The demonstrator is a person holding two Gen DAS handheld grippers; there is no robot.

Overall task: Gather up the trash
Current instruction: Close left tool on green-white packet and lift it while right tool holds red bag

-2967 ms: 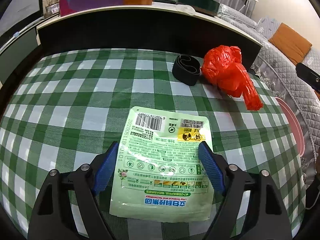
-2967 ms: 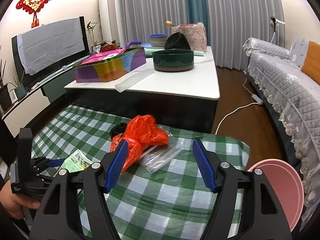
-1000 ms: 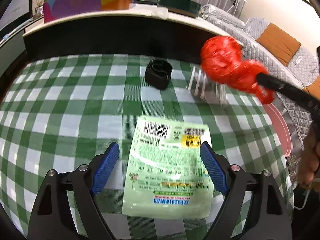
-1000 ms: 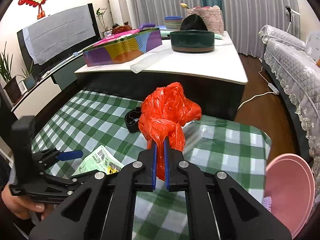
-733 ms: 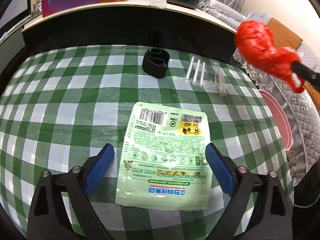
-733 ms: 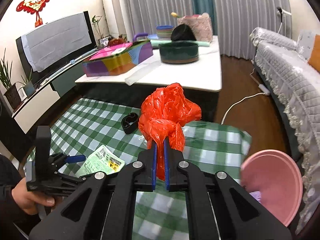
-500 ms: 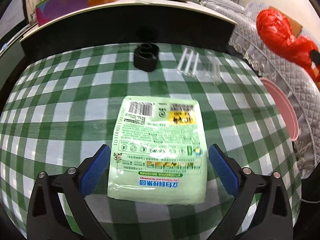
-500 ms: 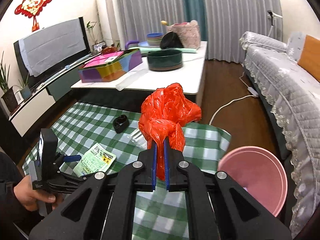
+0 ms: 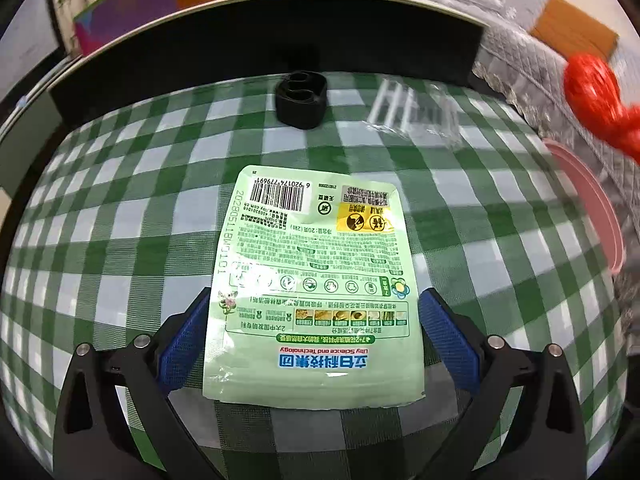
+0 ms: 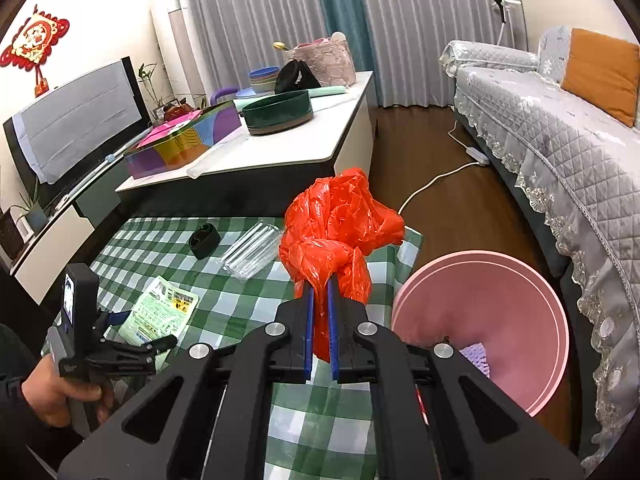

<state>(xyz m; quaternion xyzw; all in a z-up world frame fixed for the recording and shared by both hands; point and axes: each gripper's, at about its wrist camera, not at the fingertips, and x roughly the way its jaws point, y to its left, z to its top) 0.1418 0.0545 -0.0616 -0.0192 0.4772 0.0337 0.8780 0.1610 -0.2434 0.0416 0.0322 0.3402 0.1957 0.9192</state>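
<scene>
Since three seconds ago the red plastic bag (image 9: 596,98) has left the checked cloth (image 9: 120,208) and now hangs blurred, far right of the left tongs (image 9: 314,332); their jaws have just been opening and stand wide, the pale green sachet (image 9: 314,280) lying flat between the blue pads (image 9: 182,350) with a gap on either side. Beyond the tips sit a black folded band (image 9: 301,100) and, right of it, a clear plastic sleeve (image 9: 414,114); a pink bin (image 9: 596,216) shows at the right edge. Right wrist view: right tongs (image 10: 319,320) closed tight on the neck of the red bag (image 10: 340,224), the bulk of it bunched above the pads. Pink bin (image 10: 496,280) sits just right of the tips, off the cloth's edge. Left and lower: a hand (image 10: 52,396) holding the other tongs (image 10: 140,332) at the sachet (image 10: 160,316). Band (image 10: 204,240) and sleeve (image 10: 250,252) lie ahead-left on the cloth (image 10: 240,304).
</scene>
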